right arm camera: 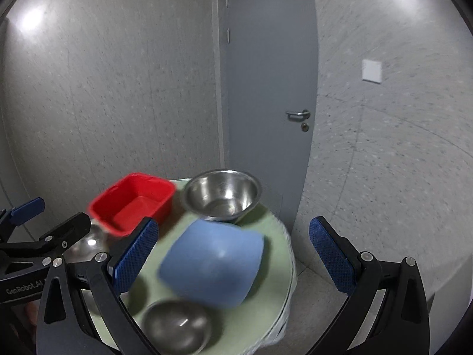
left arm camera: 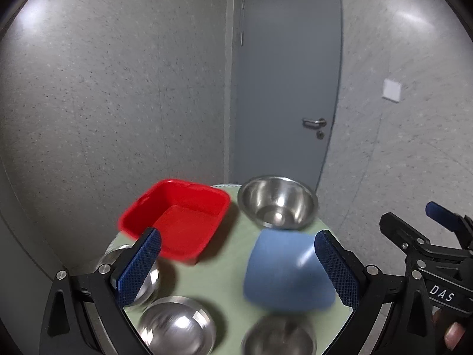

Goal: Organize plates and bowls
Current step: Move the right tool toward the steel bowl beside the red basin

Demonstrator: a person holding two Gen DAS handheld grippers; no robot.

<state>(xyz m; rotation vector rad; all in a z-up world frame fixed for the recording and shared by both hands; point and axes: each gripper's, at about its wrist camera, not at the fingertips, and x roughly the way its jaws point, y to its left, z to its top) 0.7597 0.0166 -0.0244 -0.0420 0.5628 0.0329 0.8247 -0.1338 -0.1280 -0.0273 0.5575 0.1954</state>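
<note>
A small round table with a pale green top [left arm camera: 230,260] holds a red square dish [left arm camera: 177,219], an upright steel bowl [left arm camera: 278,204] at the back, a blue square dish turned upside down [left arm camera: 286,272], and three overturned steel bowls near the front [left arm camera: 177,325]. My left gripper [left arm camera: 236,269] is open above the table's front, empty. My right gripper [right arm camera: 233,260] is open and empty above the blue dish [right arm camera: 212,263]. The red dish [right arm camera: 133,204] and upright bowl [right arm camera: 221,195] also show in the right wrist view.
A grey door [left arm camera: 283,88] with a handle stands behind the table, speckled grey walls on both sides. The right gripper's body [left arm camera: 428,251] shows at the right edge of the left wrist view. The table edge [right arm camera: 291,266] drops off at right.
</note>
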